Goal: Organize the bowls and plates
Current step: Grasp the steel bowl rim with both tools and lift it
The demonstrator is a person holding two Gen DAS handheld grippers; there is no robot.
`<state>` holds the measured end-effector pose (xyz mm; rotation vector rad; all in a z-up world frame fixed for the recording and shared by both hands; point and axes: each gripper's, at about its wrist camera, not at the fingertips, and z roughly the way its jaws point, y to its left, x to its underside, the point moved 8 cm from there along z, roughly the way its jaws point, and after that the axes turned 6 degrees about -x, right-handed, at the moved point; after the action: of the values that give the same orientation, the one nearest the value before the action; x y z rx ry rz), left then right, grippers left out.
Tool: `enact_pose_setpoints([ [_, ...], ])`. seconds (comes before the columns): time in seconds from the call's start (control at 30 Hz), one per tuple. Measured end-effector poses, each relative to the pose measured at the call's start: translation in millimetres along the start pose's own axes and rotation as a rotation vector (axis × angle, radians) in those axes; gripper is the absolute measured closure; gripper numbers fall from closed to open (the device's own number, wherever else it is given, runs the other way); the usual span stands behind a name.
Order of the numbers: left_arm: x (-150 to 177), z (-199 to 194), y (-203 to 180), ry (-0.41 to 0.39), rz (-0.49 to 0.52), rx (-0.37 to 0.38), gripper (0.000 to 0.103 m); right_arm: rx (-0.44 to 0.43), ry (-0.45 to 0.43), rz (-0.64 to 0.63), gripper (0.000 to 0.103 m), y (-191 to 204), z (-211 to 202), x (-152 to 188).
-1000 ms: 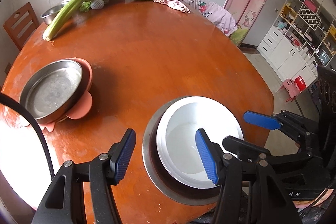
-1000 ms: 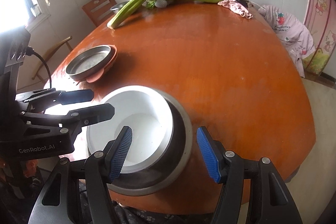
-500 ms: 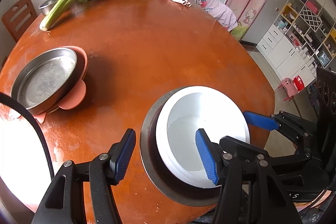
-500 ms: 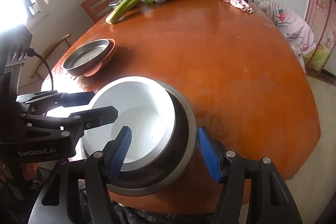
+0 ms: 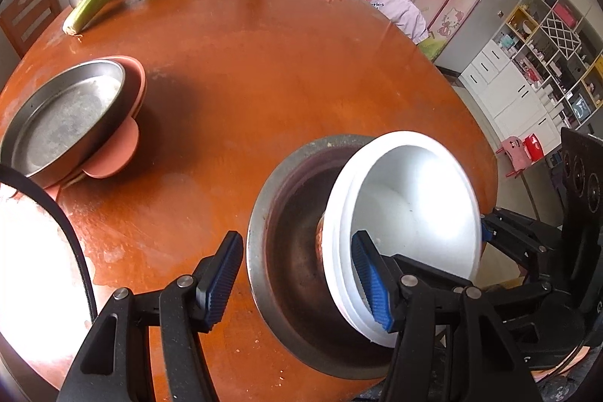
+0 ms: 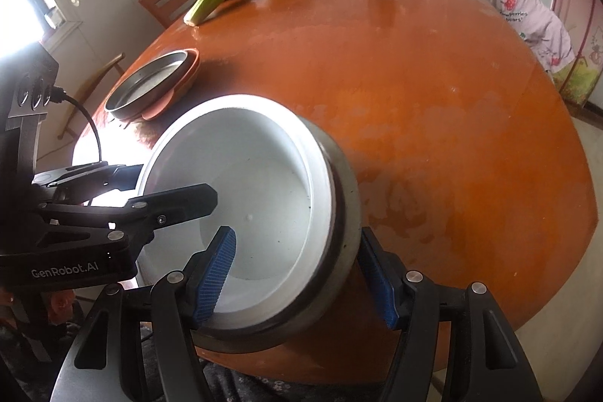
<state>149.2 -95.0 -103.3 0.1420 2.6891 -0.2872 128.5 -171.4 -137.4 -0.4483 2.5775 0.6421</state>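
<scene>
The right hand-held gripper (image 6: 296,275) straddles the near rim of the nested bowls, one pad inside the white bowl (image 6: 260,191) and the other outside the steel bowl (image 6: 345,198); whether the pads actually press the walls I cannot tell, though the tilt suggests it carries the weight. The left hand-held gripper (image 5: 297,279) stands wide apart, unclenched, its jaws straddling the steel bowl's (image 5: 297,251) near rim with one pad inside the white bowl (image 5: 414,210) and nothing pinched.

The pair sits at the near edge of the tabletop (image 5: 264,63), tipped so both mouths face up and toward the left. The bowls are round, so no long axis applies; the white one has slid off-centre toward the right side of the steel one.

To do this well, pinch both walls together, level the stack before carrying, and move slowly, since the loose inner bowl looks likely to slip out.

Further off, a steel plate (image 5: 60,115) rests on a pink plate (image 5: 117,153) at the left.
</scene>
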Motion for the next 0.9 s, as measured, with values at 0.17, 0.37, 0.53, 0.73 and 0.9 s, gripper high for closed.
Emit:
enact_pose_setpoints([
  [0.17,0,11,2,0.029,-0.02,0.038,0.043,-0.029,0.018,0.003,0.036,3,6,3],
  [0.37,-5,16,0,0.028,-0.037,0.087,0.047,-0.052,0.017,-0.003,0.036,7,6,1],
  [0.53,-5,18,-1,0.031,-0.036,0.097,0.05,-0.051,0.021,-0.004,0.036,7,6,1],
  [0.73,-4,11,0,0.018,-0.041,0.093,0.05,-0.06,0.018,-0.006,0.036,12,6,-3],
  [0.9,-8,4,3,0.007,-0.051,0.089,0.05,-0.063,0.012,-0.02,0.036,18,4,-10],
])
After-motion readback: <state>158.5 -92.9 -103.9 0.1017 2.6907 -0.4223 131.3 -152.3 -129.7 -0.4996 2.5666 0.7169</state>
